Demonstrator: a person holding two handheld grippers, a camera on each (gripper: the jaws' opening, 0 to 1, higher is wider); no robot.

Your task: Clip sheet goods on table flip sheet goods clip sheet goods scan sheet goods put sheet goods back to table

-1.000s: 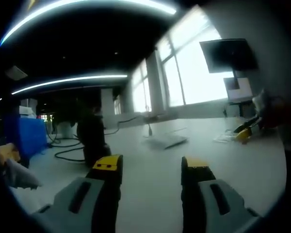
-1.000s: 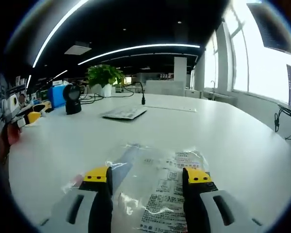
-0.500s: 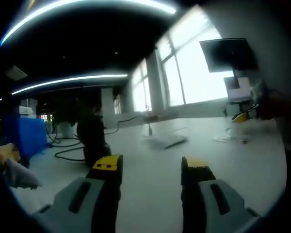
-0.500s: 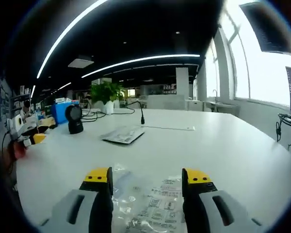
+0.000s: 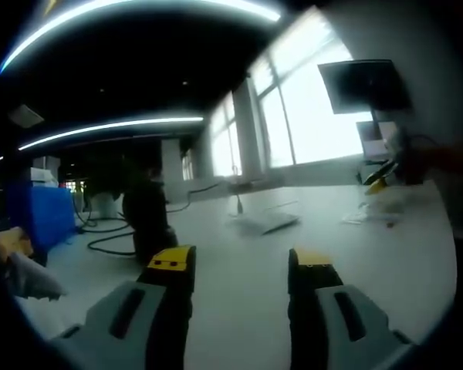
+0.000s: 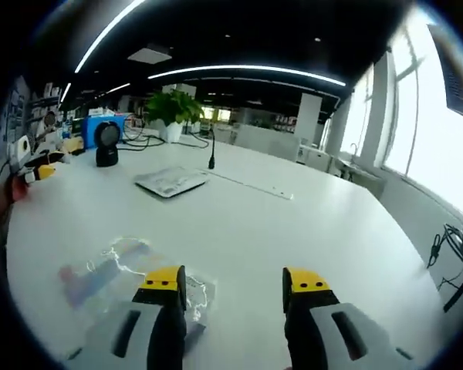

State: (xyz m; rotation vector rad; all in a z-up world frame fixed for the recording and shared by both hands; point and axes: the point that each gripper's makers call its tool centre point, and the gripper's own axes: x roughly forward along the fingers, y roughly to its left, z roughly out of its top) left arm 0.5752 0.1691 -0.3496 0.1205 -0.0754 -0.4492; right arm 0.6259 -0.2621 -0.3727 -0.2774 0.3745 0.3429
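Note:
A clear plastic bag of sheet goods (image 6: 119,266) lies flat on the white table (image 6: 293,231), left of my right gripper (image 6: 233,284) and partly behind its left jaw. That gripper is open and holds nothing. My left gripper (image 5: 241,266) hovers low over the table, also open with nothing between its jaws. In the left gripper view the right gripper (image 5: 380,179) hangs at the far right above the bag (image 5: 366,218), held by a person's hand. A second flat packet (image 6: 170,182) lies further back, and a black scanner (image 6: 106,144) stands beyond it.
A potted plant (image 6: 170,108) and a blue box (image 6: 100,128) stand at the table's far end, with cables and a thin black stalk (image 6: 211,158). The left gripper (image 6: 35,173) shows at the far left edge. A monitor (image 5: 363,86) hangs by the windows.
The right gripper has lifted and swung right, so the bag has slid from between its jaws to the lower left. The left gripper has stayed still.

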